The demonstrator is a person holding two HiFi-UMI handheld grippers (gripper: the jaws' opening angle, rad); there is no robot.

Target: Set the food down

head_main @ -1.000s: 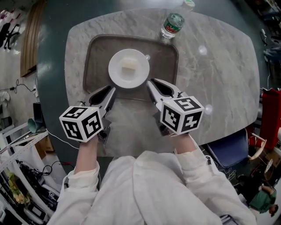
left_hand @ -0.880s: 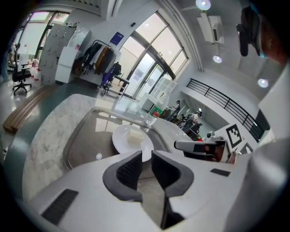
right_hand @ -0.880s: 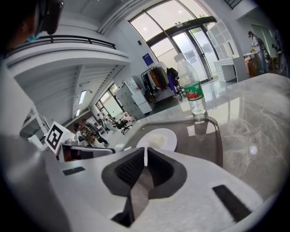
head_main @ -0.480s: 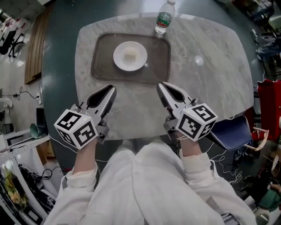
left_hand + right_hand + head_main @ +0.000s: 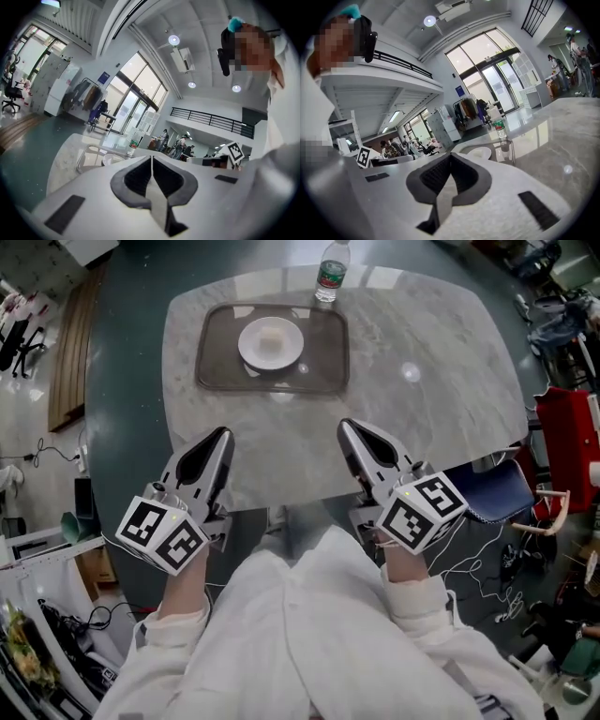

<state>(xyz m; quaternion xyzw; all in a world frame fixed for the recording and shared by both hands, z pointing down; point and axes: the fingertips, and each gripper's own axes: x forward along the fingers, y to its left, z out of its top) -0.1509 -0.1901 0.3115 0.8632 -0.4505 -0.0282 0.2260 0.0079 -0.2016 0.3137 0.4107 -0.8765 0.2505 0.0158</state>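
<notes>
A white plate (image 5: 271, 343) with a pale piece of food (image 5: 272, 339) on it sits on a brown tray (image 5: 323, 369) at the far side of the marble table (image 5: 422, 418). Both grippers are held back at the table's near edge, well short of the tray. My left gripper (image 5: 221, 435) is shut with nothing in it, and so is my right gripper (image 5: 347, 427). In the left gripper view the plate (image 5: 111, 159) and tray (image 5: 89, 154) show low and far beyond the closed jaws. The right gripper view also catches the plate (image 5: 477, 153) past its closed jaws.
A plastic water bottle (image 5: 329, 272) with a green label stands just beyond the tray's far right corner. A dark blue chair (image 5: 492, 493) and a red object (image 5: 567, 442) are to the table's right. The person's white sleeves fill the foreground.
Both grippers have drawn back from the tray to the table's near edge, and the view has pulled away with them. The plate and food stay on the tray.
</notes>
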